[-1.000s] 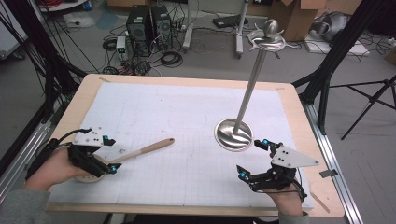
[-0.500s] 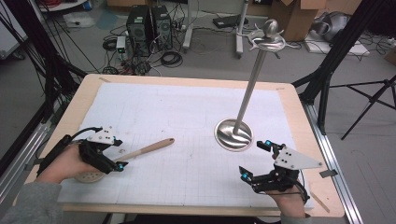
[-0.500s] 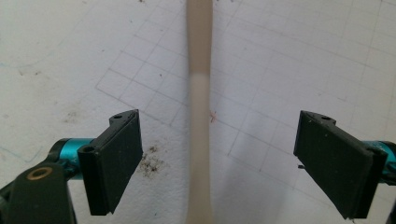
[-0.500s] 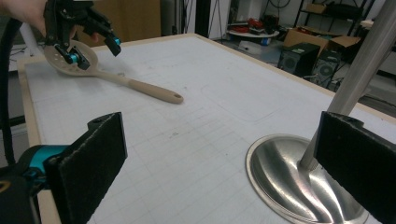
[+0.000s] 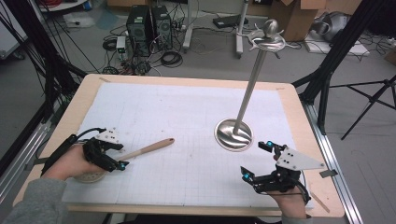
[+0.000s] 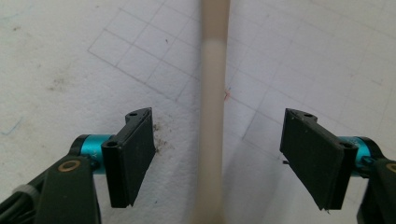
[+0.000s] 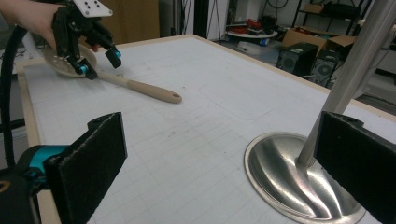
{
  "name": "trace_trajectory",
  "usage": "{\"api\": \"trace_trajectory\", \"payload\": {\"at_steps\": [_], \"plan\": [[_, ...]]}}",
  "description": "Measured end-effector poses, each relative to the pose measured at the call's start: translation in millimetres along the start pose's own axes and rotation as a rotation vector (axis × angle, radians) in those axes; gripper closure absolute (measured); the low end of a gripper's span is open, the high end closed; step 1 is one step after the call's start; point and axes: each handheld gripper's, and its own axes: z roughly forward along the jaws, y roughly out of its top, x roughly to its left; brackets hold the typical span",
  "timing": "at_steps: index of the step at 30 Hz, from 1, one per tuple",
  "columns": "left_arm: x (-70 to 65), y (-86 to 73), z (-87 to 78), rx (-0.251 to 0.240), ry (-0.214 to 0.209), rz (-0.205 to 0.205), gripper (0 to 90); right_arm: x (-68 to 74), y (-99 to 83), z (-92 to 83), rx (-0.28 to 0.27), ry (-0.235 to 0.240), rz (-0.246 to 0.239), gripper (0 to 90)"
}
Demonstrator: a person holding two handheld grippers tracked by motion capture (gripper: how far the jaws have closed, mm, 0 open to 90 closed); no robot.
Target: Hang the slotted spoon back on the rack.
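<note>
A beige slotted spoon (image 5: 149, 147) lies on the white grid mat, its round head (image 5: 86, 176) under the person's left hand. My left gripper (image 5: 119, 156) is low over the handle near the head. Seen from the left gripper, the handle (image 6: 212, 93) runs up between the two black pads (image 6: 135, 154), which stand clear of it on both sides; the jaws have just been closing. My right gripper (image 5: 256, 160) hovers open near the front right of the mat, nothing between its pads (image 7: 88, 163), pointing toward the steel stand's base (image 7: 289, 177).
The tall steel stand (image 5: 252, 84) with hooks on top rises from a round base (image 5: 233, 135) at mid-right. Wooden table edges (image 5: 187, 80) frame the mat. Black frame poles and cables lie beyond.
The left hand has sunk and shifted a little toward the spoon's handle, and its jaws have narrowed around it. The right hand has stayed put.
</note>
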Motion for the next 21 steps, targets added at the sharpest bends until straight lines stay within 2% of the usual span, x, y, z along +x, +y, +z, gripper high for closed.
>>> {"api": "trace_trajectory", "payload": {"at_steps": [11, 12, 15, 17, 21], "plan": [[1.7, -5.5, -0.9, 0.033, 0.028, -0.006, 44.3, 0.1, -1.3, -1.2, 0.003, 0.01, -0.008, 1.5], [1.1, -5.1, -0.1, 0.036, 0.026, -0.01, 46.2, 0.1, -1.5, -1.2, 0.007, 0.011, -0.01, 1.5], [0.6, -3.9, 2.2, 0.06, 0.028, 0.014, 50.0, 1.2, -1.4, -0.5, 0.008, 0.018, -0.014, 1.5], [-0.3, -4.5, 4.8, 0.073, 0.027, 0.008, 52.9, 1.4, -1.0, -0.5, 0.005, 0.019, -0.021, 1.5], [-1.0, -4.5, 4.6, 0.071, 0.015, 0.009, 58.4, 1.3, -1.3, -1.5, 0.006, 0.019, -0.015, 1.5]]}}
